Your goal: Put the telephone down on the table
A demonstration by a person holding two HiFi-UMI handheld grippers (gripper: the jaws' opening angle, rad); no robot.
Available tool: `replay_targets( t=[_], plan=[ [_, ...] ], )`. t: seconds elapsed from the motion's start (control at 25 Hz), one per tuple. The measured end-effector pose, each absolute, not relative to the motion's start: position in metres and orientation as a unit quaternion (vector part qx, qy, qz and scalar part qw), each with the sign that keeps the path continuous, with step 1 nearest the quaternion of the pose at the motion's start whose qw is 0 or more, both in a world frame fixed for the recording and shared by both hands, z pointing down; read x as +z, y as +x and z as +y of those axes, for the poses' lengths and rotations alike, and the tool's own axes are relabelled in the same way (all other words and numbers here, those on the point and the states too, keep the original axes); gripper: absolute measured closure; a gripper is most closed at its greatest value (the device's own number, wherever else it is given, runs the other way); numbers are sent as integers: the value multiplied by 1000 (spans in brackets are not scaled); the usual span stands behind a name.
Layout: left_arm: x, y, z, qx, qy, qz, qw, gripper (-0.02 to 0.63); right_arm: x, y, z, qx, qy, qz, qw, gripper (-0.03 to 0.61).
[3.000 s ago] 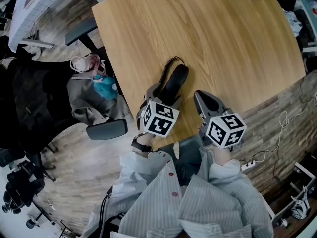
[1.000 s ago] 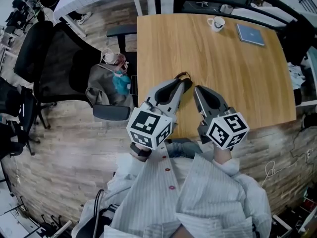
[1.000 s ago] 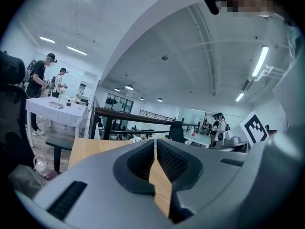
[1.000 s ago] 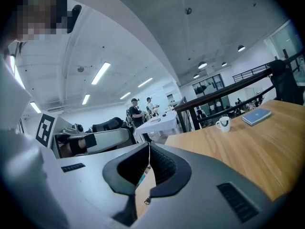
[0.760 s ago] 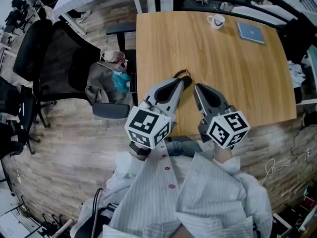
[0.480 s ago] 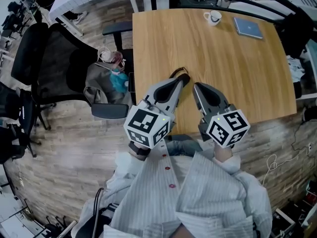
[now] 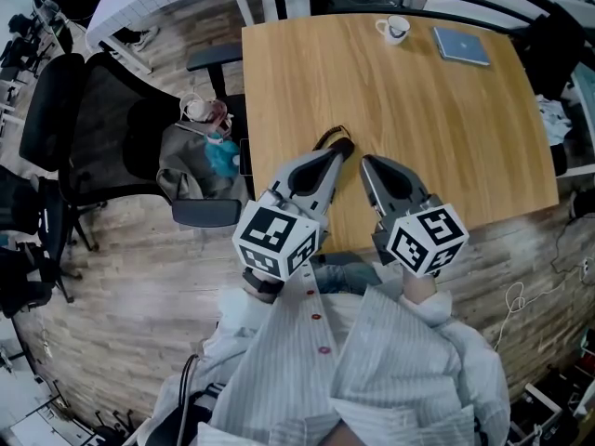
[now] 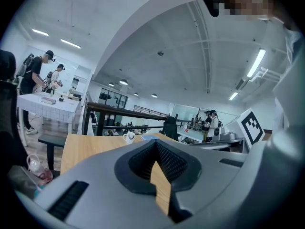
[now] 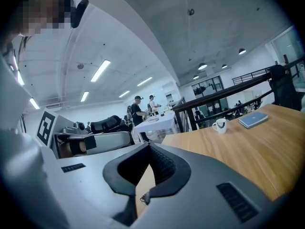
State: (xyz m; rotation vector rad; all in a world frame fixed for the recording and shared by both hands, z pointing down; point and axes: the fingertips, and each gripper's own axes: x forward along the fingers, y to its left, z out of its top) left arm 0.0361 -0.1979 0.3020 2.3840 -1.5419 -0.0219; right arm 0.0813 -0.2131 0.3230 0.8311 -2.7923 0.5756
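Black plastic telephone handset (image 7: 343, 146), with its coiled cord, is seen lying on the light wood-veneer table (image 7: 446, 137) near the left front edge, largely hidden beneath the tip of the grey left gripper (image 7: 327, 163). That gripper's jaws are brought fully together with nothing between them, so the handset is judged to be released and resting under its own weight; whether the tip touches it cannot be told. The grey right gripper (image 7: 369, 167) is held just beside, jaws likewise closed and empty, apparently idle. The tabletop is flat and smooth, with only a white mug (image 7: 394, 29) and a blue-grey book (image 7: 462, 46) at its far edge. A plank floor and a black mesh office chair (image 7: 93, 128) are seen alongside, and an open office under strip lights beyond.
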Motion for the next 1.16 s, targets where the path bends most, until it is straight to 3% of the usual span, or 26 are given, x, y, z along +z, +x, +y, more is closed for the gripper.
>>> replay_targets(
  t=[1.16],
  plan=[
    [308, 34, -205, -2, 833, -530, 156, 604, 331, 74, -219, 196, 277, -936, 100, 545]
  ],
)
